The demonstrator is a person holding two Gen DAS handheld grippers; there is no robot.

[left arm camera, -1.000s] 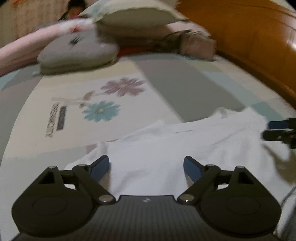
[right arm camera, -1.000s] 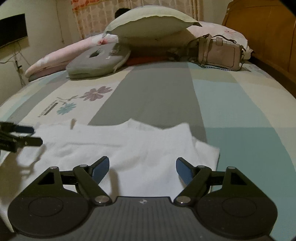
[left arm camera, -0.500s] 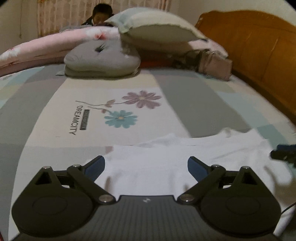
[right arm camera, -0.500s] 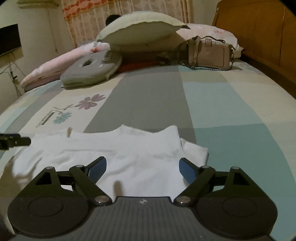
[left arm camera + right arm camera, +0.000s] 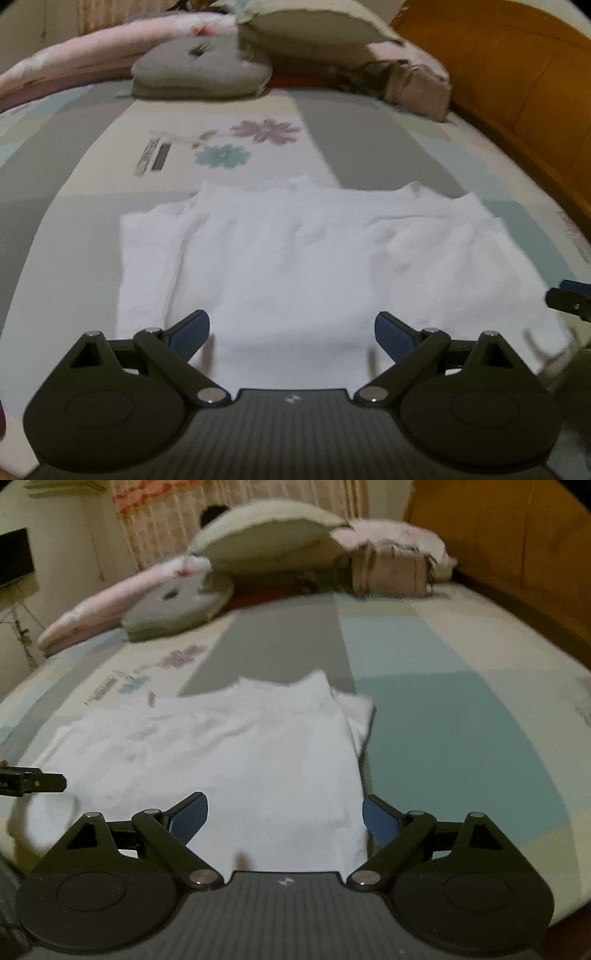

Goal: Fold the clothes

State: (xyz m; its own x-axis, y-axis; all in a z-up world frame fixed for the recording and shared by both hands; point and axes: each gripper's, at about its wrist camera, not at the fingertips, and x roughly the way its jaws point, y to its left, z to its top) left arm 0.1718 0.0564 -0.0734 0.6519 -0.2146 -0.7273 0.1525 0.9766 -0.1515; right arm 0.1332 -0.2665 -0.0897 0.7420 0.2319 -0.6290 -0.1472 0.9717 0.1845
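Observation:
A white garment (image 5: 314, 258) lies spread flat on the bed, its sleeves folded in at both sides; it also shows in the right wrist view (image 5: 229, 753). My left gripper (image 5: 291, 332) is open and empty, just above the garment's near edge left of middle. My right gripper (image 5: 284, 818) is open and empty above the garment's near right corner. Each gripper's tip shows at the edge of the other's view: the right gripper's tip (image 5: 569, 299) and the left gripper's tip (image 5: 33, 782).
The bed has a patchwork sheet (image 5: 443, 709) with a flower print (image 5: 243, 144). Pillows (image 5: 314, 26), a grey cushion (image 5: 199, 74) and a beige handbag (image 5: 391, 572) lie at the far end. A wooden headboard (image 5: 517, 81) runs along the right.
Both grippers have pulled back and tilted down, so more of the garment shows. The jaws have stayed open.

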